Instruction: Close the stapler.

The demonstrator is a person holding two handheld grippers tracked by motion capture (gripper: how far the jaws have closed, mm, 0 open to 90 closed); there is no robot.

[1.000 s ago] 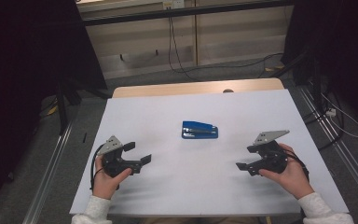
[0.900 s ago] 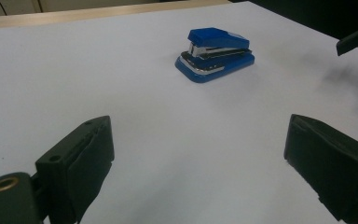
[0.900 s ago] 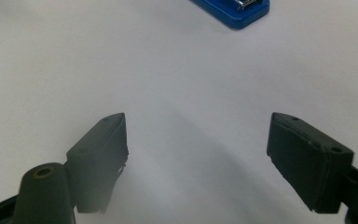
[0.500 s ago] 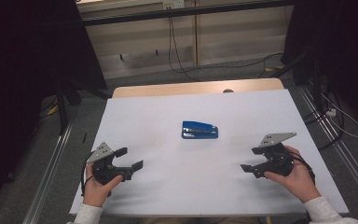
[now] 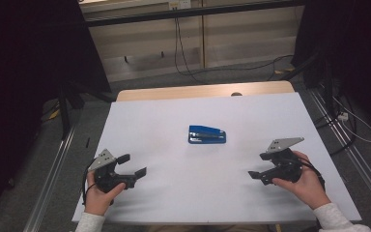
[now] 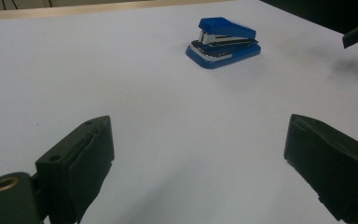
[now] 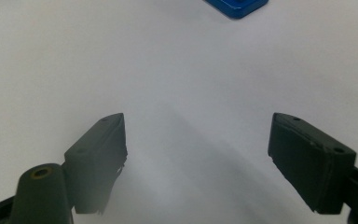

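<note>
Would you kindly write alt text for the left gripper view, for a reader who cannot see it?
A blue stapler lies closed on a white table, beyond the left gripper, whose two black jaws stand wide apart with nothing between them. Part of the other gripper pokes in at the upper right edge.

White-topped table (image 5: pixel 251 203) with a wooden far edge (image 5: pixel 203 91). Grey floor (image 5: pixel 232 72) with cables (image 5: pixel 183 58). Beige panels (image 5: pixel 251 34) behind, dark curtains (image 5: pixel 24 67) on both sides. Dim light.

Lone stapler (image 5: pixel 207 135) amid bare table (image 5: pixel 174 193)
</note>
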